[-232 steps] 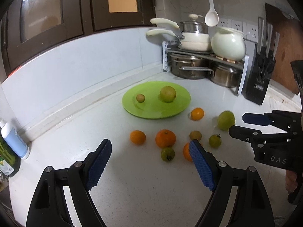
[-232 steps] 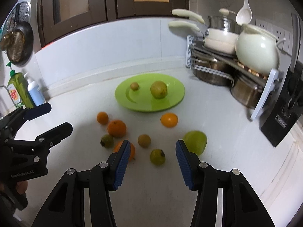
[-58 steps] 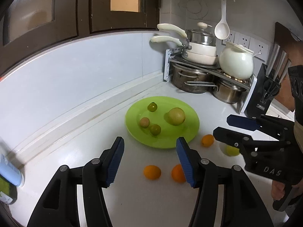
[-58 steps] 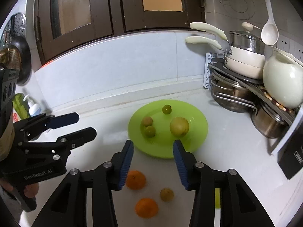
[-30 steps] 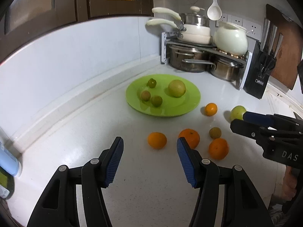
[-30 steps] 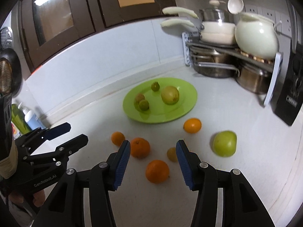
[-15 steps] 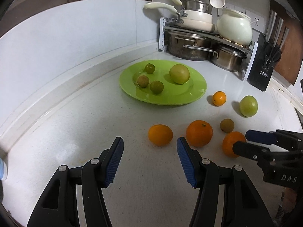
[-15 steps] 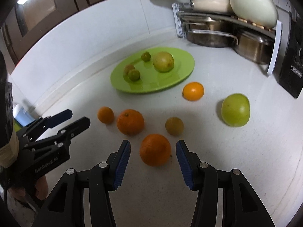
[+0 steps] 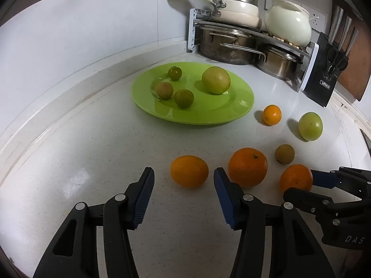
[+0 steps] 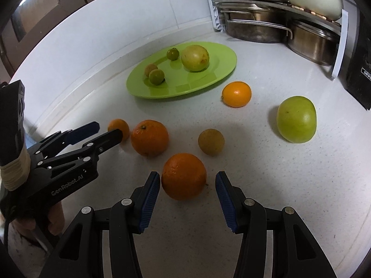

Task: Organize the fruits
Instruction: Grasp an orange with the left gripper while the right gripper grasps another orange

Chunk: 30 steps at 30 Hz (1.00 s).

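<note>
sitting at the far left, the left gripper (image 9: 183, 192) is spread wide with nothing between its blue pads, low over the white counter (image 9: 69, 162), and a small orange (image 9: 189, 171) lies just ahead of its fingertips. right of that comes a bigger orange (image 9: 247, 167), close beside the gripper's right finger, then a small brownish fruit (image 9: 284, 154) a little further back. behind them the green plate (image 9: 238, 106) carries three small greenish fruits (image 9: 183, 98) on its left half and one large yellow-green fruit (image 9: 216, 80) on its right half. a little orange (image 9: 272, 115) sits just off the plate's right rim, and a green apple (image 9: 310, 126) lies further right on the counter. at the far right the right gripper (image 10: 187, 185) is also spread wide, its fingertips to either side of a third orange (image 10: 183, 176), near it, with a clear gap on the right. a rack of pots (image 9: 231, 46) stands in the back corner.
</note>
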Available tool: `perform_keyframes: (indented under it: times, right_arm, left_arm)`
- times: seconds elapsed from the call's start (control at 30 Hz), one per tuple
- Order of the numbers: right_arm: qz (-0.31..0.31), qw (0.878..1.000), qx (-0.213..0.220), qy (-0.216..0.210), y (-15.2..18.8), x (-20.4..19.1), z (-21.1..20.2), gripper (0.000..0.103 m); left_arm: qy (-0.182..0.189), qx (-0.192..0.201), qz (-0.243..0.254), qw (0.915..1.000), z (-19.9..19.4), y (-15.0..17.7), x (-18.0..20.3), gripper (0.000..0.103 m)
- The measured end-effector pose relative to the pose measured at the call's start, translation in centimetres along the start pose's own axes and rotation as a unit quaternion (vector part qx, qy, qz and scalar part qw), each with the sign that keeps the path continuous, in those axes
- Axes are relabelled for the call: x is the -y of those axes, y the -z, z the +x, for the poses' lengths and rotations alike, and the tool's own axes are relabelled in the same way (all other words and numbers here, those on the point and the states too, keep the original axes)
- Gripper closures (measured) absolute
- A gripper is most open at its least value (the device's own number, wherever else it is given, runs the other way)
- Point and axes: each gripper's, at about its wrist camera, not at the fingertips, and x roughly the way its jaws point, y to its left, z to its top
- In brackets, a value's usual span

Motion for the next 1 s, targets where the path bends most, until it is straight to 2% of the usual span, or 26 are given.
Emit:
perform_keyframes:
  times: [0.17,0.27,0.4,0.53,1.0]
  right_arm:
    - [-0.001,1.0,0.0,0.0,0.0,-0.1,0.3,0.052]
    - [-0.002,1.0,0.002,-0.001,0.0,-0.1,0.3,0.053]
    - [-0.01,1.0,0.004,-0.001,0.0,-0.4,0.5,0.057]
    - [-0.012,1.0,0.004,-0.01,-0.1,-0.5,0.7,0.063]
    - [-0.023,0.999,0.025,-0.014,-0.4,-0.3,-0.3,0.063]
  left_arm:
    - [0.003,-0.002,0.0,1.0,0.3,-0.1,0.2,0.056]
    - [0.004,-0.008,0.002,1.0,0.7,-0.2,0.3,0.061]
    - [0.008,-0.012,-0.001,0.9999,1.1,-0.2,0.3,0.066]
    - [0.005,-0.011,0.005,0.9999,1.1,-0.2,0.4,0.067]
    - [0.005,-0.004,-0.002,1.0,-0.9,0.1,1.0,0.067]
